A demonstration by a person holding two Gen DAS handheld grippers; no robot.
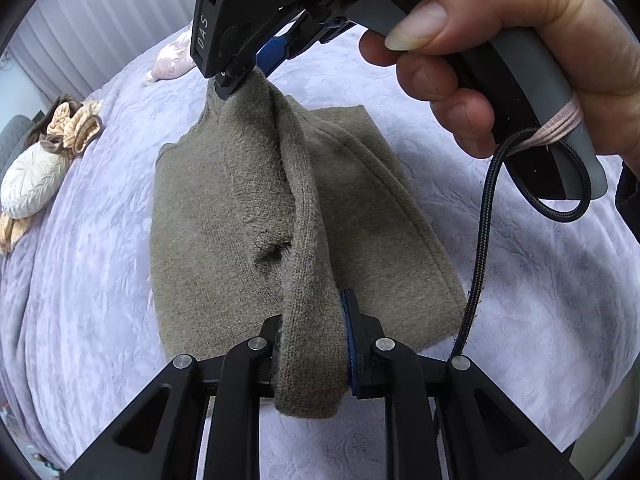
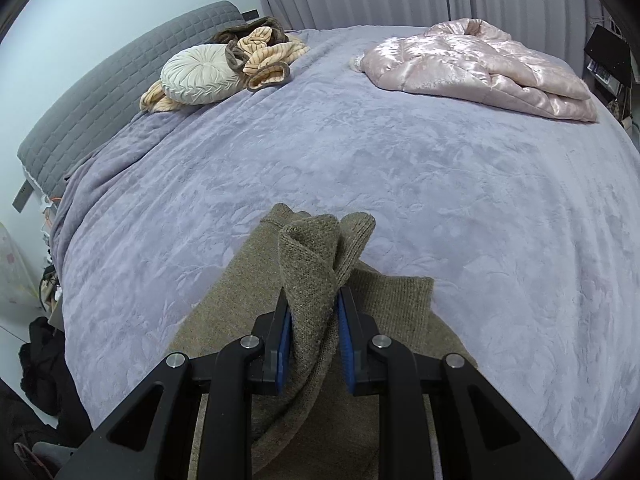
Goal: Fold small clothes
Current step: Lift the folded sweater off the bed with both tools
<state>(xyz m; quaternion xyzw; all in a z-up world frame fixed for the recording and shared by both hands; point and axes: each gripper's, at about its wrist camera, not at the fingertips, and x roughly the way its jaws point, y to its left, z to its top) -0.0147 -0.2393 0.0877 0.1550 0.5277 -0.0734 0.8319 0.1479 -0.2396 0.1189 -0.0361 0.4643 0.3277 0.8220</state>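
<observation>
A wide bed under a lavender embossed plush blanket (image 2: 400, 168) filled both views, its near edge cut off by the gripper frames. On it lay the olive-brown knitted garment (image 1: 224, 220), part flat on the blanket and one edge raised in a ridge between the two grippers; what kind of garment it was could not be made out. A folded pale-pink satin quilt (image 2: 480, 68) sat at the far right, and a round cream pleated cushion (image 2: 200, 76) rested on a peach-and-brown striped throw (image 2: 264, 56) by the grey quilted headboard (image 2: 120, 92).

The right gripper (image 1: 240, 76), seen from the left wrist, pointed steeply down, a hand (image 1: 500, 40) wrapped around its grey handle; its far finger was hidden by cloth. Its blue-padded fingers (image 2: 346, 352) were clenched on a bunched corner of the knit. The left gripper (image 1: 312, 356) likewise pinched the ridge's near end, and cloth covered its left pad.
</observation>
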